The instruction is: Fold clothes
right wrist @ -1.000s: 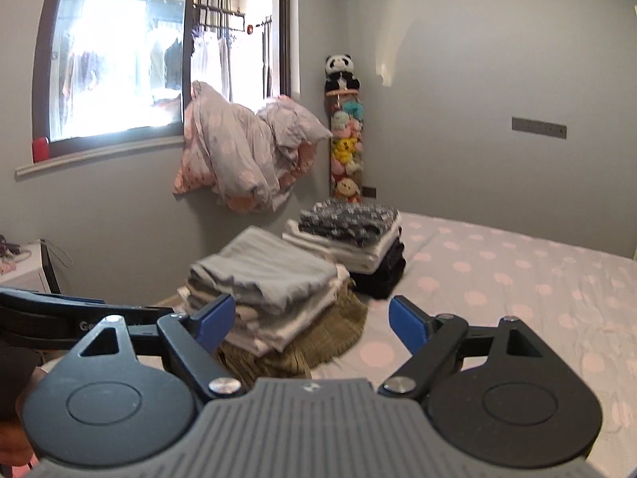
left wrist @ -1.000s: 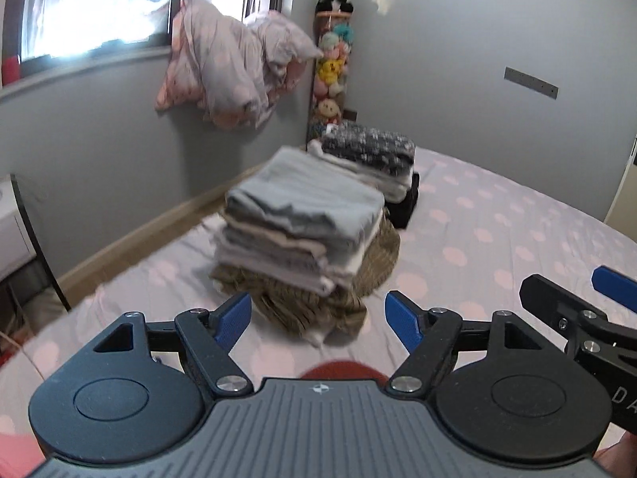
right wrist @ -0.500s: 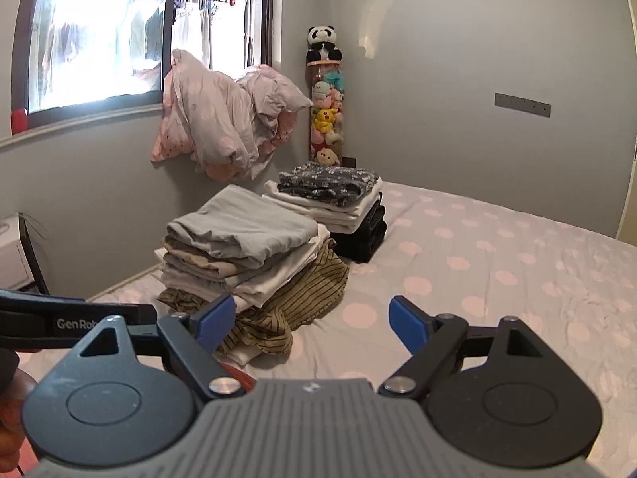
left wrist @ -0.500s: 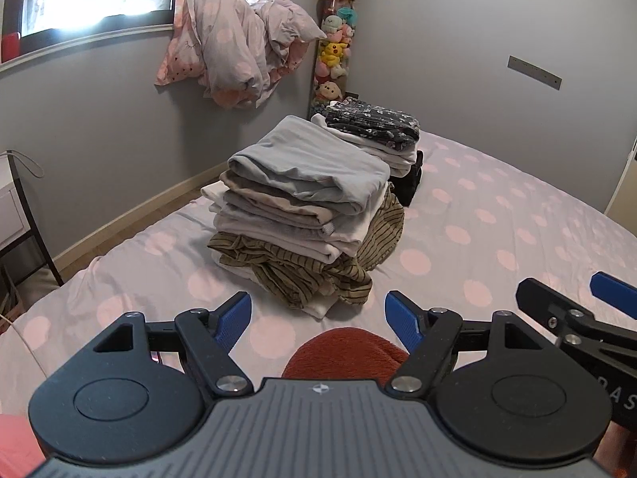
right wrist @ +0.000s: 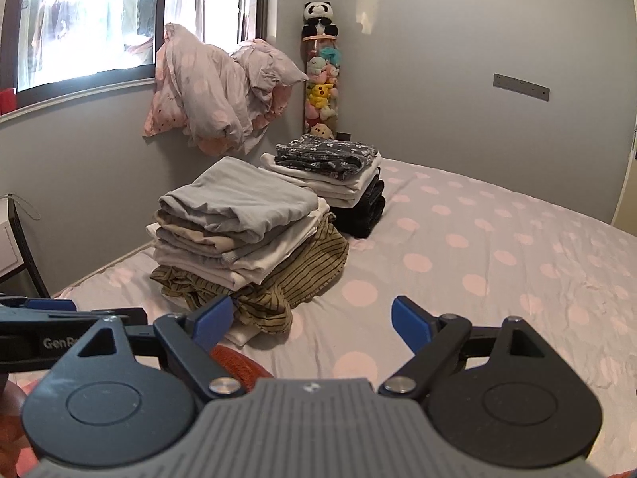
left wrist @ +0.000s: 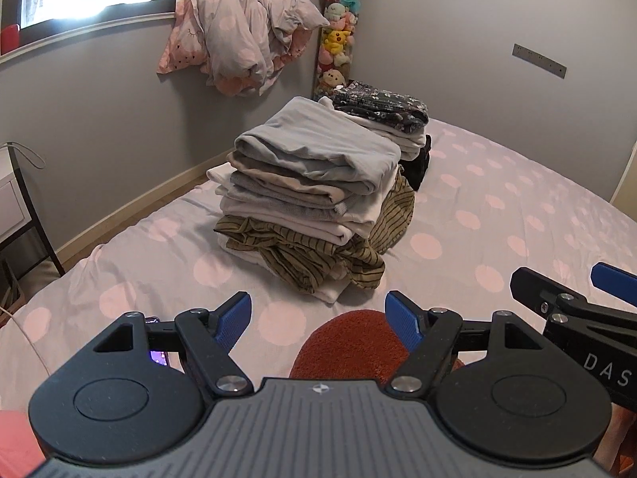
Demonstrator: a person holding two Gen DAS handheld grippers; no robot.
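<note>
A stack of folded clothes (left wrist: 314,183) with a grey piece on top and a striped olive garment at the bottom stands on the polka-dot bed (left wrist: 497,215); it also shows in the right wrist view (right wrist: 243,223). A second stack (left wrist: 382,119) topped by a dark floral piece lies behind it. A rust-red garment (left wrist: 350,346) lies just under my left gripper (left wrist: 320,314), which is open and empty. My right gripper (right wrist: 310,316) is open and empty, near the stack's front corner. The red garment's edge (right wrist: 235,366) shows below it.
A pink-grey duvet (left wrist: 239,28) hangs from the window sill. A tube of plush toys (left wrist: 336,36) stands in the corner. A white bedside table (left wrist: 12,199) is at the left, off the bed. The right gripper shows at the right edge of the left wrist view (left wrist: 577,306).
Both grippers have tilted down and drawn back from the stack toward the near part of the bed. The rust-red garment has come further into view under the left gripper. Both stay open.
</note>
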